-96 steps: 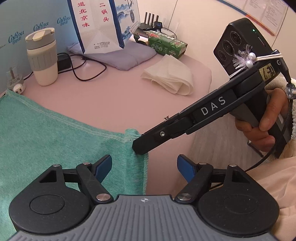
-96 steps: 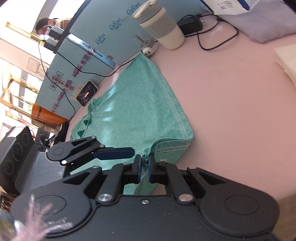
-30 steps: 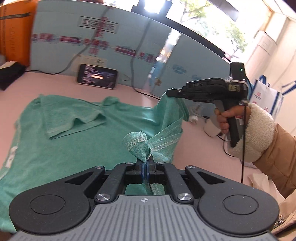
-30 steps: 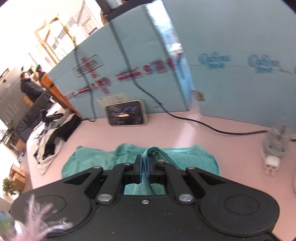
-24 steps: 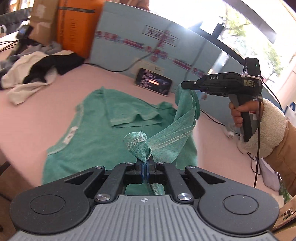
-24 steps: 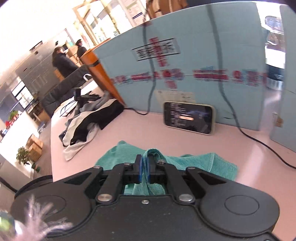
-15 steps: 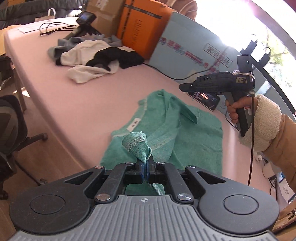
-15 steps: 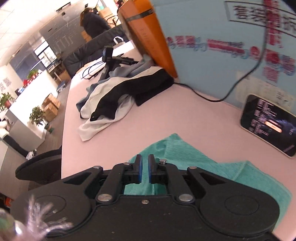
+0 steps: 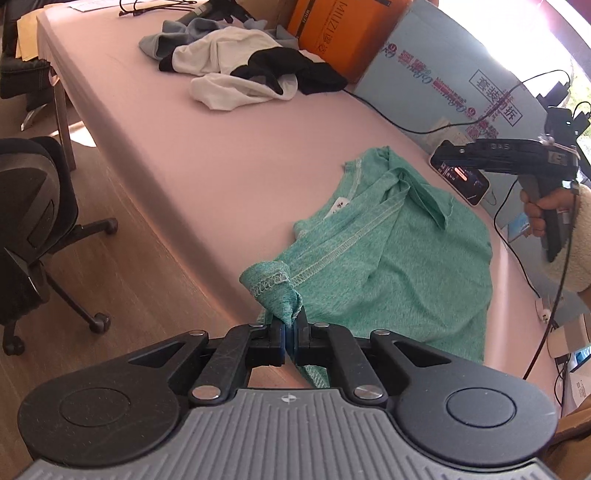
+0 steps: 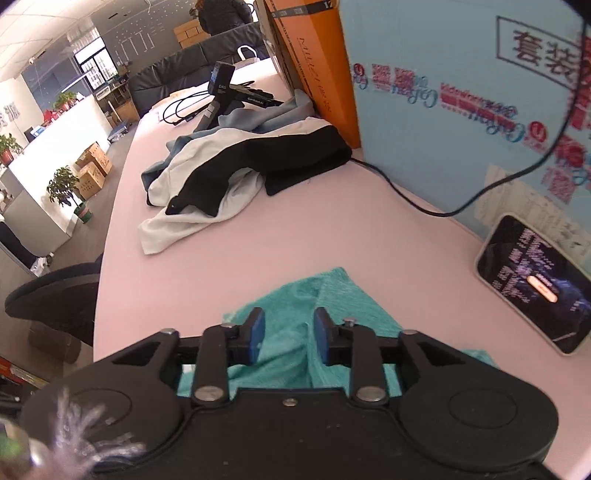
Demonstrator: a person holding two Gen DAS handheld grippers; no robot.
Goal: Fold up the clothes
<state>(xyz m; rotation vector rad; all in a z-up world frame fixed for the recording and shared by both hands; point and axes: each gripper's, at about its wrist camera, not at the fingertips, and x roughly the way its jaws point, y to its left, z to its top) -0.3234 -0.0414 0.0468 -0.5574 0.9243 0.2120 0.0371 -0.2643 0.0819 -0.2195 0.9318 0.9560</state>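
Now | left gripper [image 9: 290, 334]: pinching green shirt [image 9: 399, 258] hem | right gripper [image 10: 284, 338]: spread, empty, above shirt

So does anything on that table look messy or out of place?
Yes. The green shirt lies rumpled, one corner bunched in the left gripper at the table edge. Farther back, a heap of clothes lies unfolded.

We read "MIUZI" on the orange box [image 9: 332, 33] far ahead, and "DAS" on the right gripper [image 9: 439, 157].
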